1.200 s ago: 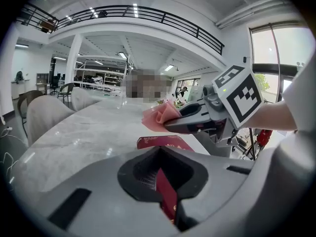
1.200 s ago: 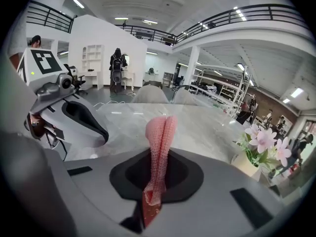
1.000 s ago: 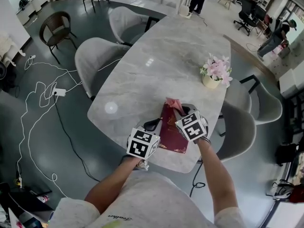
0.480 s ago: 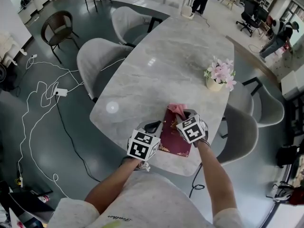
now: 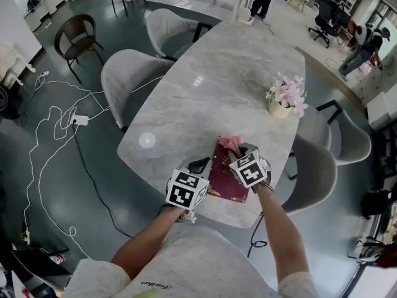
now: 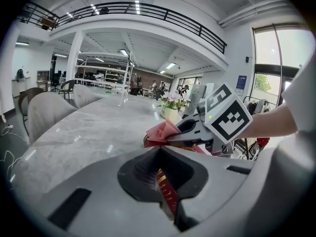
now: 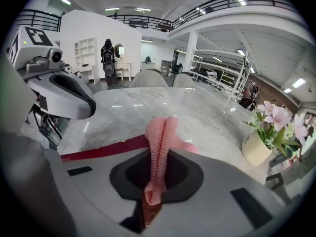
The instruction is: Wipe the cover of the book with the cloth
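Two grippers are working at the near end of the grey marble table: my left gripper is pinching the near edge of the dark red hardcover book, which is lying flat there, while my right gripper is clamping the pink knitted cloth, whose loose end is resting on the book's far end.

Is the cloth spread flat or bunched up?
Bunched: the pink cloth is pinched into a narrow ridge in the right gripper, loose end crumpled at the book's far edge.
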